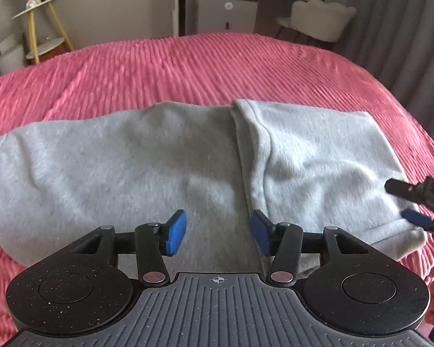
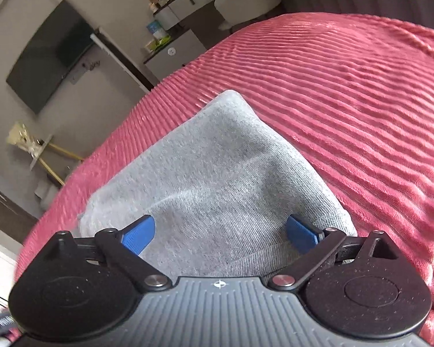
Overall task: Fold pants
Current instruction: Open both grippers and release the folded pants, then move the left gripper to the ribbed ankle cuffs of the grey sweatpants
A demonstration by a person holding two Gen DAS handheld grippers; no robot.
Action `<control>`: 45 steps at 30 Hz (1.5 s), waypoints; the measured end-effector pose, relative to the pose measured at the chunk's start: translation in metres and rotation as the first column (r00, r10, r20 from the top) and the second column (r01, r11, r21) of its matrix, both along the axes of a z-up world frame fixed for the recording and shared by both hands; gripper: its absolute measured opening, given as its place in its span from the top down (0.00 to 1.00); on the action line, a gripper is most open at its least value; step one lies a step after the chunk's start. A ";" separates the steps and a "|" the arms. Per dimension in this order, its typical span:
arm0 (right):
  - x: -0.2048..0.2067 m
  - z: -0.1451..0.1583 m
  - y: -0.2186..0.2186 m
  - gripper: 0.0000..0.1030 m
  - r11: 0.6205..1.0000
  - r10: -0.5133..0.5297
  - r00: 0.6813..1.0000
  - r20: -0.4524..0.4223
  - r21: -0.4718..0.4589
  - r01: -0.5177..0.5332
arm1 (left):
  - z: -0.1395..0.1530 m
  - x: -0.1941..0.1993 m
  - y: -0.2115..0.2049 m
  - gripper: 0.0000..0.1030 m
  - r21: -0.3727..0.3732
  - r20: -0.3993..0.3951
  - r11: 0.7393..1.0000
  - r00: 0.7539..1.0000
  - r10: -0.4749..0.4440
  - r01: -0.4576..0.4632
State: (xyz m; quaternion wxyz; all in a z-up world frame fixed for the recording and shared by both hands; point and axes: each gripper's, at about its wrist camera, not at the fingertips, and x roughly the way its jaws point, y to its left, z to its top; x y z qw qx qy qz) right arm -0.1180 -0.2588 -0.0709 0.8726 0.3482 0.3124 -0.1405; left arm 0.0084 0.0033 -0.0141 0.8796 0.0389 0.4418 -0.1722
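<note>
Grey sweatpants (image 1: 147,167) lie across the pink ribbed bedspread (image 1: 188,66), with one end folded over onto the middle at the right (image 1: 318,156). My left gripper (image 1: 218,235) is open just above the pants, near the folded edge, holding nothing. My right gripper (image 2: 220,235) is open over the folded end of the pants (image 2: 217,173), its blue pads (image 2: 139,238) spread wide. The right gripper also shows at the right edge of the left wrist view (image 1: 416,205), beside the folded end.
The bedspread (image 2: 361,101) stretches beyond the pants. Past the bed stand a gold-legged side table (image 1: 40,26), a grey cabinet (image 1: 225,14), a white chair (image 1: 318,20) and grey curtains (image 1: 405,29). A dark wall screen (image 2: 49,55) hangs to the left.
</note>
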 end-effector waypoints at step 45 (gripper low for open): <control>0.028 -0.009 0.037 0.05 0.944 0.076 0.985 -0.157 -0.307 -0.122 | 0.015 0.106 0.211 0.07 0.021 0.012 0.820 0.820 0.572 -0.573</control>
